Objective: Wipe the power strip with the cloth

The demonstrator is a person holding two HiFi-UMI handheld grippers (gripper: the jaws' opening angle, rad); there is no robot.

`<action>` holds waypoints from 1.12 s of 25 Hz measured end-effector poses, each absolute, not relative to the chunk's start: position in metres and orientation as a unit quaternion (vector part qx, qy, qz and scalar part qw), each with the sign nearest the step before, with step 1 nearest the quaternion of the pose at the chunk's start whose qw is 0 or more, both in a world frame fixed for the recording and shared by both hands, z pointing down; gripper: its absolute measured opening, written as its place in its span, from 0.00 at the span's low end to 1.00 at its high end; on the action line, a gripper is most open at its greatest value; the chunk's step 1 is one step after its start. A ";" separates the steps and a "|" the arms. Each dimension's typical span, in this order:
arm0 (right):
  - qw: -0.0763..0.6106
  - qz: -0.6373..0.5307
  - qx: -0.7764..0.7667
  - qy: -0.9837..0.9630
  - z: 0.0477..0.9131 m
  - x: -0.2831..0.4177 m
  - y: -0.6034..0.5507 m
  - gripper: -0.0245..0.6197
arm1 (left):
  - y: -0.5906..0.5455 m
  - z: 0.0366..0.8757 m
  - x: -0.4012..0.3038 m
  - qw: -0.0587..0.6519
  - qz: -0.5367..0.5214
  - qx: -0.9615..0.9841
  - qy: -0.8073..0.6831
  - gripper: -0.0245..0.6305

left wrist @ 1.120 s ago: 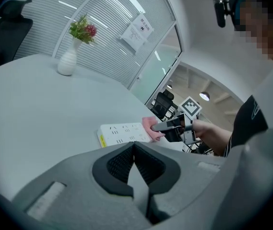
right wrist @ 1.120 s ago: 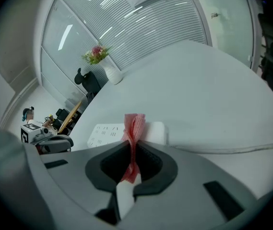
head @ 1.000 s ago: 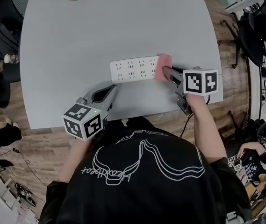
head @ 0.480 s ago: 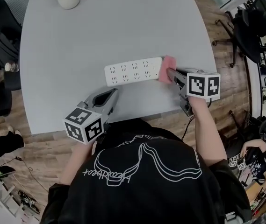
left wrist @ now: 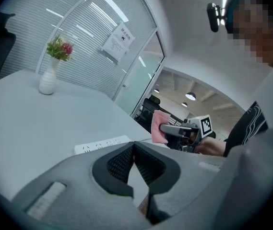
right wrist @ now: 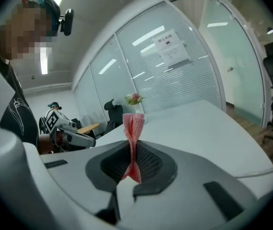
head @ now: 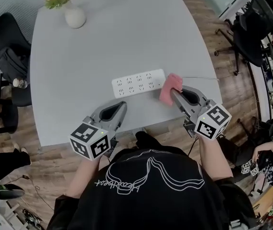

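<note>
Grey smooth surface (head: pixel 126 42) carries a flat white rectangular strip (head: pixel 138 83) with rows of sockets. Right tool (head: pixel 173 93) is clamped on a folded pink waffle-textured cloth (head: pixel 170 86), just beside the strip's right end. Left tool (head: pixel 123 105) is near the strip, its ribbed jaws together with nothing between them. Round white vase (head: pixel 75 16) stands at the far corner.

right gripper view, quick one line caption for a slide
Right claw shut on a pink cloth, aimed across the grey table toward a vase of flowers
</note>
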State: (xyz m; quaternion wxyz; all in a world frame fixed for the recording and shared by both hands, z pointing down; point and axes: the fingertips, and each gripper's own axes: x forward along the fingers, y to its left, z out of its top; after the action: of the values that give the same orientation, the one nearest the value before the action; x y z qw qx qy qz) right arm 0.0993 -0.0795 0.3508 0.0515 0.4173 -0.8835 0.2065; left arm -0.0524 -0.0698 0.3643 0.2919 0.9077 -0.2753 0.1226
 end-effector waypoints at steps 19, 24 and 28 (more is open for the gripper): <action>-0.023 0.142 0.382 -0.913 0.237 0.004 0.076 0.09 | 0.064 0.233 -0.080 0.165 0.061 0.956 -0.236 0.05; -0.029 0.141 0.395 -0.907 0.228 0.006 0.088 0.09 | 0.078 0.219 -0.083 0.151 0.056 0.960 -0.231 0.05; -0.029 0.135 0.398 -0.907 0.223 0.003 0.092 0.09 | 0.082 0.213 -0.086 0.145 0.057 0.961 -0.228 0.06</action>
State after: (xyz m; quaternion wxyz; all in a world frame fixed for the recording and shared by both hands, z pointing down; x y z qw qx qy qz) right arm 0.0027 0.0916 0.2227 -0.0288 0.3983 -0.9068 0.1351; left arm -0.0861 0.0825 0.2131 0.1455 0.9610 -0.2283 0.0570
